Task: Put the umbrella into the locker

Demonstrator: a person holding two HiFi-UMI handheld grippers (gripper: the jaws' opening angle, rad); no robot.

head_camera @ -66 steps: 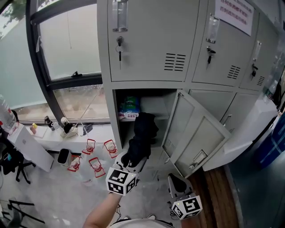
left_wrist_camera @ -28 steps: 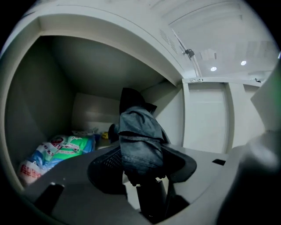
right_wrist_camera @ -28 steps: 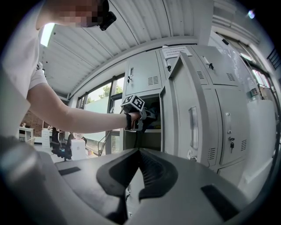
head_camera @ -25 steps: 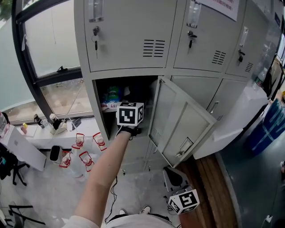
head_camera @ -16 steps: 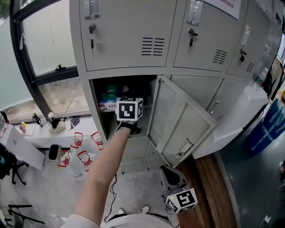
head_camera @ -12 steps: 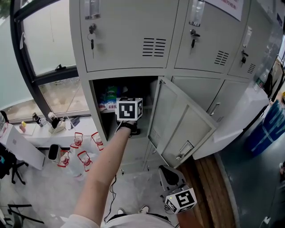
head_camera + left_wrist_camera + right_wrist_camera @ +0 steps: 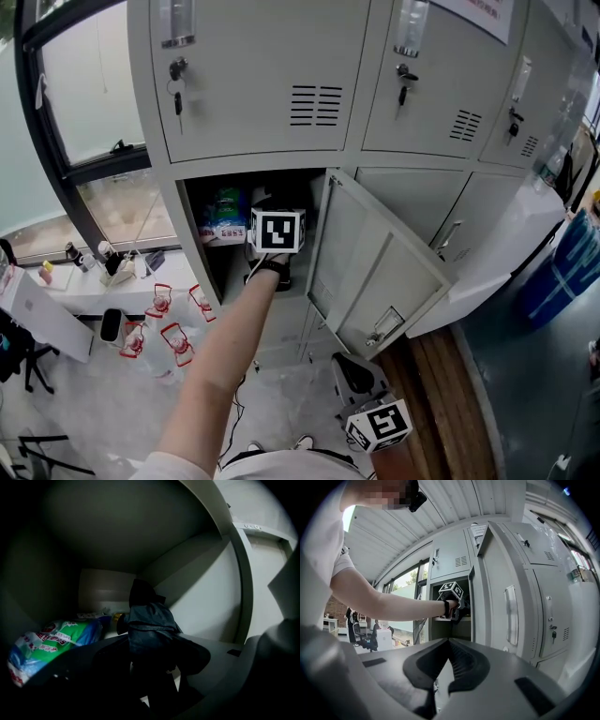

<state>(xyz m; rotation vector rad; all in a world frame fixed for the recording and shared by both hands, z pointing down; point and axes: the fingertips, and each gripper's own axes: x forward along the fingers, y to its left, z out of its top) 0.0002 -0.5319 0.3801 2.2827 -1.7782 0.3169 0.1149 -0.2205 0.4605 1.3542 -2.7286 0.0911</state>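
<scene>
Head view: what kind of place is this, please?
Probably a locker area in an office or other workplace. A bank of grey metal lockers fills the wall, keys hang in the door locks, and a large window stands beside them.

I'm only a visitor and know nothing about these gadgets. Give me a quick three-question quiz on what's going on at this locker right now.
1. True or false: the left gripper holds the umbrella inside the open locker.
2. In the left gripper view, what lies left of the umbrella? A) green and blue packet B) a shoe C) a helmet
3. Fill in: the right gripper hangs low outside the locker, its fingers ___ and holding nothing.

Key: 1 true; 2 A; 3 shut.
</scene>
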